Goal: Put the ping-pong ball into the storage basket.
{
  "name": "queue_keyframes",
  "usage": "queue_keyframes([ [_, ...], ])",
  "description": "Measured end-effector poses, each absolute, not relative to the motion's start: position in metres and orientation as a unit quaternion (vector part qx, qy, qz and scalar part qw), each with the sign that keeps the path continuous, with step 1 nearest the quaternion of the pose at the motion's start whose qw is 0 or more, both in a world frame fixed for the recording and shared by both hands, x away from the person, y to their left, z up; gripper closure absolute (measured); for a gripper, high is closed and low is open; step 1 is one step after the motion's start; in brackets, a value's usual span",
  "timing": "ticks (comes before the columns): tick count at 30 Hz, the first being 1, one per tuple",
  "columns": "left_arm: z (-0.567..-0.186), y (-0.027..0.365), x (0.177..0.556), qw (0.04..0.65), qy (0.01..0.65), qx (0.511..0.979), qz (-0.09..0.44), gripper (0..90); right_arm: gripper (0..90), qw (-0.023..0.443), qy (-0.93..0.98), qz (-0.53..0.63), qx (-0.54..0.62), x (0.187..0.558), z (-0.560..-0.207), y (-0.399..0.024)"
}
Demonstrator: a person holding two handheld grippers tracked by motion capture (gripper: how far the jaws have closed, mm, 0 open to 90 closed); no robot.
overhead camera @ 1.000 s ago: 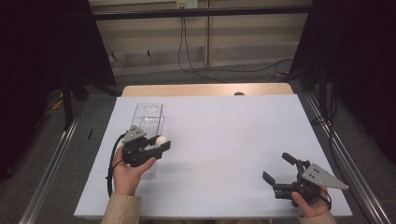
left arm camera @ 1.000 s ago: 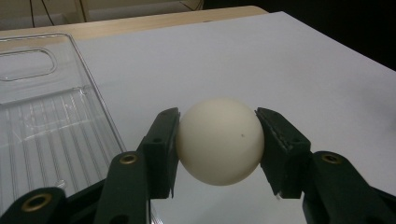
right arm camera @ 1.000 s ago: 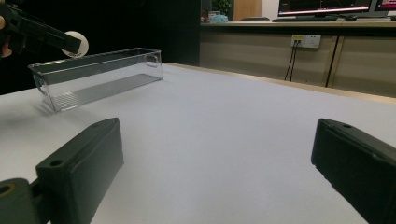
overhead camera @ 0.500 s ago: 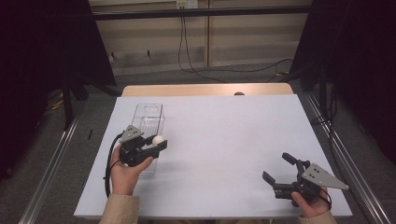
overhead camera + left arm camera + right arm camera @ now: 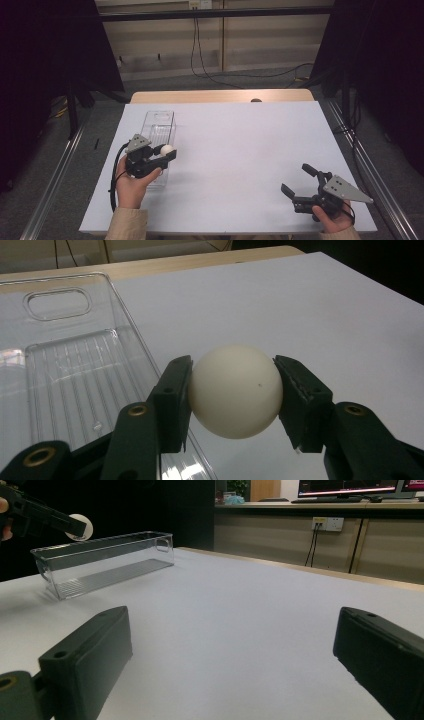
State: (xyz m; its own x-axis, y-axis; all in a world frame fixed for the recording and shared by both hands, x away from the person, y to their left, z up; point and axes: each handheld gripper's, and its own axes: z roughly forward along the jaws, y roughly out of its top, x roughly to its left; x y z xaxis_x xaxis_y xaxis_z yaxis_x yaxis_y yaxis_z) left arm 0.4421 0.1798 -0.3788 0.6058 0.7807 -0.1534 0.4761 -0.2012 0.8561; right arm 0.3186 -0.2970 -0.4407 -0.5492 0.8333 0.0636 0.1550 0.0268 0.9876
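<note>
There is one white ball. The left gripper pinches it, with one black jaw pressed on each side. The ball is up in the air, just over the near right edge of the clear plastic box.

There is one clear box. It is long and thin, with a handle hole at its far end. It sits on the left part of the white table.

There are two grippers, one in each hand. The left hand holds its gripper over the near end of the box. The right hand holds the right gripper low at the near right corner of the table, well apart from the box and the ball. Its two jaws are spread wide, with just bare table between them.

From the right gripper view, the ball is seen far off, above the box.
</note>
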Motion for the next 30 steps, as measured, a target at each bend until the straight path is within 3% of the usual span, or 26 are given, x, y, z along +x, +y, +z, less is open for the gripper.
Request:
queue_keyframes([
  [30,-0.3793,0.1899,0.4439,0.469,0.422,0.757,0.171,51.4,1.8,0.289,0.657,0.587,0.375,0.3186,-0.4407,-0.2976],
])
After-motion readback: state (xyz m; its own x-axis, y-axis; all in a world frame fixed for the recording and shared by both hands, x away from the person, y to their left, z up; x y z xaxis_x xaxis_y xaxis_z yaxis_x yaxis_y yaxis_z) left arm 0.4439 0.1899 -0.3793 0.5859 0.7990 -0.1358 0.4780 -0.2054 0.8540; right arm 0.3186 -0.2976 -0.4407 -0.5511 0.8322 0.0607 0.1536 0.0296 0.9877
